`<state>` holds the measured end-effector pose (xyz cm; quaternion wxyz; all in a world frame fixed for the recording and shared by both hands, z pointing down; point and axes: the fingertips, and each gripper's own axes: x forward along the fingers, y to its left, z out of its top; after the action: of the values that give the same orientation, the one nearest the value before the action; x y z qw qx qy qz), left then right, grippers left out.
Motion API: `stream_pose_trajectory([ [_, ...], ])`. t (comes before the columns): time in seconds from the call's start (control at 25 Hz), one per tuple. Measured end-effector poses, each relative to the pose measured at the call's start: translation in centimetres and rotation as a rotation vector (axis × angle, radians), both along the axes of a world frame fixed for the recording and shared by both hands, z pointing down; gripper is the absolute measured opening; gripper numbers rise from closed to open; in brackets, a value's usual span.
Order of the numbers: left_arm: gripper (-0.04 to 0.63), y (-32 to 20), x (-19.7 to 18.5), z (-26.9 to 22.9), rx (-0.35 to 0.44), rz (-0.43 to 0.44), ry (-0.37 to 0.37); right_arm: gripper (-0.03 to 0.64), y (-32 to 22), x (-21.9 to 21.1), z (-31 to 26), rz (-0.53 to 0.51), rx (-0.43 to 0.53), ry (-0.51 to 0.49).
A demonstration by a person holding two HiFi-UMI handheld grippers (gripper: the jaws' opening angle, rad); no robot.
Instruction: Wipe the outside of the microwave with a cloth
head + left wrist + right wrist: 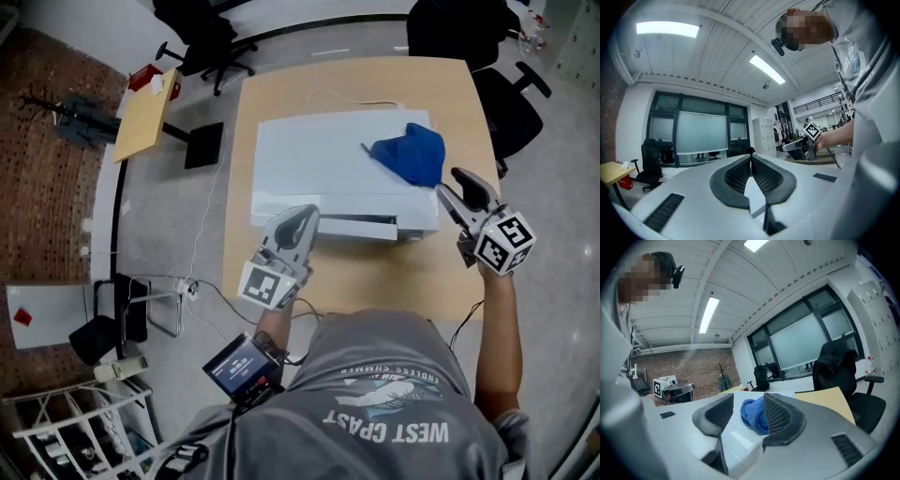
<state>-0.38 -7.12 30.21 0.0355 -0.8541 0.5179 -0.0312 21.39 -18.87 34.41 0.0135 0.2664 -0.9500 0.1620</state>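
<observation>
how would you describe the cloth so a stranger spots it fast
Find the light wooden table with the white microwave on it. On the microwave's top, toward the person's right, lies a crumpled blue cloth, the only soft, coloured thing on that white surface.

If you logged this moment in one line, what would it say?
cloth: lying on microwave top | left gripper: shut, empty | right gripper: open, near cloth, not gripping

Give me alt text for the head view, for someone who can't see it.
Seen from above, a white microwave sits on a wooden table with a blue cloth lying on its top. A person holds the left gripper at the microwave's front and the open right gripper just beside the cloth.
</observation>
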Motion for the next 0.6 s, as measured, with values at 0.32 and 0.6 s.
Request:
stream_pose_trajectory([
  [0.32,0.023,0.1,1.9,2.7,-0.002,0.007,-0.021,0.126,4.0,0.4,0.1,-0.009,0.143,0.071],
  [0.6,0.023,1.6,1.9,2.1,0.037,-0.019,-0.006,0.120,5.8,0.0,-0.4,-0.052,0.202,0.124],
])
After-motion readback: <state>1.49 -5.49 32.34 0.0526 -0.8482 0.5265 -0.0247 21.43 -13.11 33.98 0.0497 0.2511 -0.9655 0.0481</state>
